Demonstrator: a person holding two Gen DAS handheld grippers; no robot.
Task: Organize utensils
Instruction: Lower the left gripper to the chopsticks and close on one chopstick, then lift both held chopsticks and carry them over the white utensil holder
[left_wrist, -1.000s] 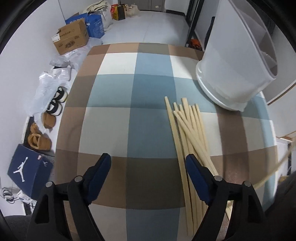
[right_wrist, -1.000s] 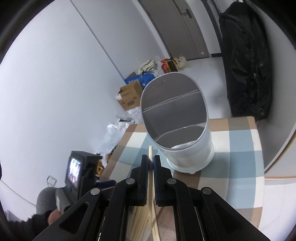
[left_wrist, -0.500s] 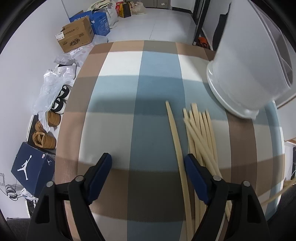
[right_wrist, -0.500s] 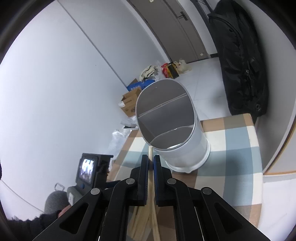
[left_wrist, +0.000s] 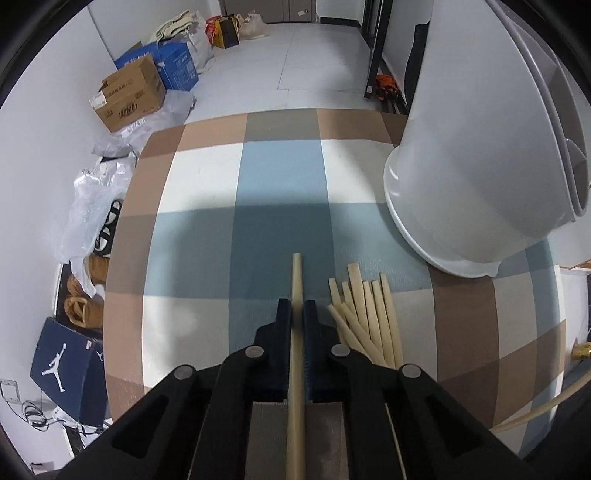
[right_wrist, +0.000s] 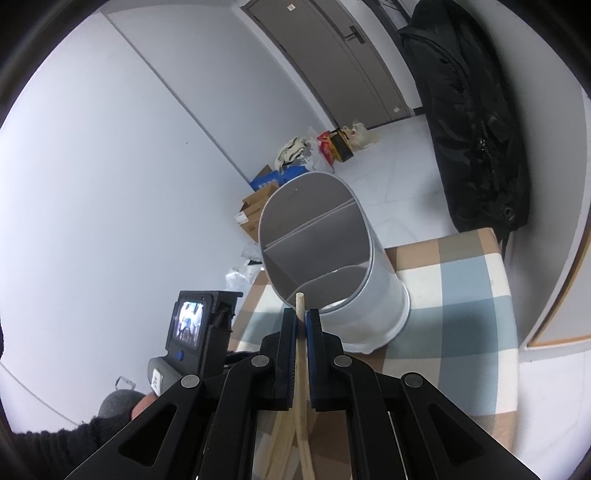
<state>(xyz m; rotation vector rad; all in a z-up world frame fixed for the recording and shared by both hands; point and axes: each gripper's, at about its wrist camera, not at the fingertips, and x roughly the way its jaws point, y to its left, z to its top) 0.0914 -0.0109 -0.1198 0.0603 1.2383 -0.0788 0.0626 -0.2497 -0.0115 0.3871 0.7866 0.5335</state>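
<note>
Several pale wooden chopsticks (left_wrist: 369, 317) lie in a loose bundle on the checked tablecloth (left_wrist: 277, 177). My left gripper (left_wrist: 297, 314) is shut on one chopstick (left_wrist: 296, 280), just left of the bundle. My right gripper (right_wrist: 301, 321) is shut on another chopstick (right_wrist: 300, 306) and holds it in the air, its tip near the rim of the white divided utensil holder (right_wrist: 325, 258). The holder also shows in the left wrist view (left_wrist: 472, 166), standing at the table's right side.
The table's left edge drops to a floor with shoes (left_wrist: 81, 306), a blue shoe box (left_wrist: 66, 373), plastic bags and cardboard boxes (left_wrist: 129, 99). A black bag (right_wrist: 476, 129) hangs by the wall behind the table. The left hand-held unit (right_wrist: 195, 328) shows at lower left.
My left gripper has shut on the leftmost chopstick, which was lying apart from the bundle. My right gripper has risen with its chopstick, closer to the holder's mouth.
</note>
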